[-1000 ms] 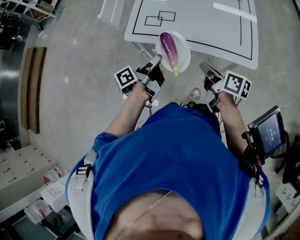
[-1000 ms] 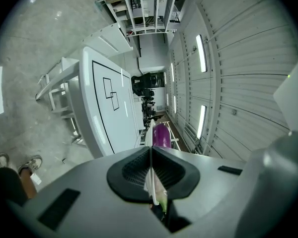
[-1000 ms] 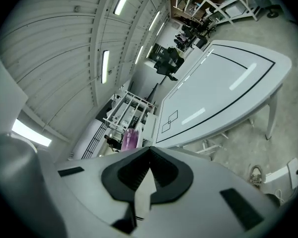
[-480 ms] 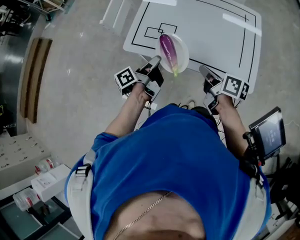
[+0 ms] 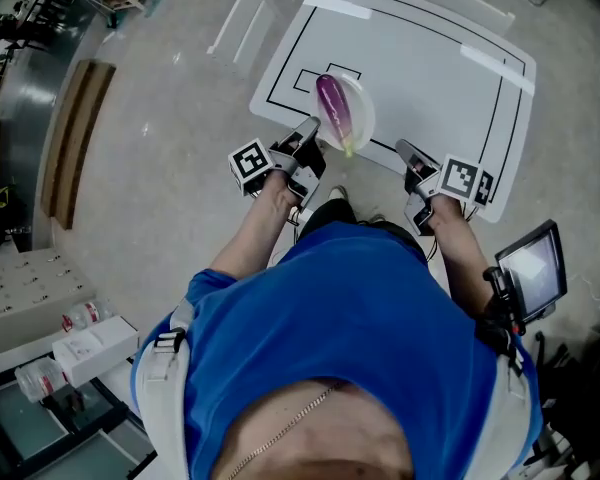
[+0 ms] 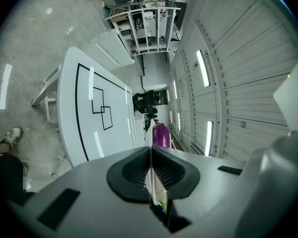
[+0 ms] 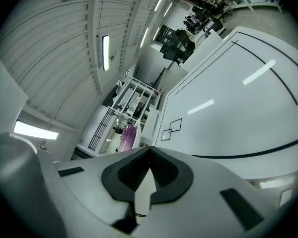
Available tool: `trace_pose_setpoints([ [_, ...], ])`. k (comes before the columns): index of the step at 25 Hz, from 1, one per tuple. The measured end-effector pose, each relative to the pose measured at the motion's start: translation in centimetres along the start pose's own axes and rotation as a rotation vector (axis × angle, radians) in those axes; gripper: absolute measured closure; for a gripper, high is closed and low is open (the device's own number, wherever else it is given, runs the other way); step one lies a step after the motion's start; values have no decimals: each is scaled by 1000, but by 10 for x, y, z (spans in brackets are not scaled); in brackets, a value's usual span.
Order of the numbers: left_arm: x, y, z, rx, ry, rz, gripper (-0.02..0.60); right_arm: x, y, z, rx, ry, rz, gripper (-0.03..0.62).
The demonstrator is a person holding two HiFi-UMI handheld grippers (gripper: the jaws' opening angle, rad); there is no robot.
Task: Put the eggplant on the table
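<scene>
Over the table (image 5: 420, 78) edge, plate (image 5: 366, 118) carries eggplant (image 5: 332, 108).

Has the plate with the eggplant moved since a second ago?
Yes. The plate went forward, from straddling the table's near edge to over it, nearer the drawn squares.

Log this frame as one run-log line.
left hand-held gripper: shut on plate rim | plate: holds eggplant, at table near edge | right hand-held gripper: shut, empty
</scene>
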State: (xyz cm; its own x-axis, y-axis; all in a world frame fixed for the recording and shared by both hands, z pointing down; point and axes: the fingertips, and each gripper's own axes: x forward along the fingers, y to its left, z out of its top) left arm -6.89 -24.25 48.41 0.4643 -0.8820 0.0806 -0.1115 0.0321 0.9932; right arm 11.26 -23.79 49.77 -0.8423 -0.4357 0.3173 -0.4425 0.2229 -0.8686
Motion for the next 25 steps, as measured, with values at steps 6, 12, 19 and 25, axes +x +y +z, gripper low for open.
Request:
trace_pose_setpoints([
  [6, 21, 1, 35, 0, -16, -5, 560, 33, -1, 25, -1, 11, -1, 591],
  [12, 43, 5, 76, 9, -7, -7, 560, 78, 4, 50, -23, 20, 2, 591],
  [19, 68, 11, 115, 14, -7, 6, 560, 110, 7, 74, -45, 29, -7, 591],
  [25, 93, 17, 149, -6, -5, 21, 560, 139, 1, 95, -28, 35, -34, 591],
])
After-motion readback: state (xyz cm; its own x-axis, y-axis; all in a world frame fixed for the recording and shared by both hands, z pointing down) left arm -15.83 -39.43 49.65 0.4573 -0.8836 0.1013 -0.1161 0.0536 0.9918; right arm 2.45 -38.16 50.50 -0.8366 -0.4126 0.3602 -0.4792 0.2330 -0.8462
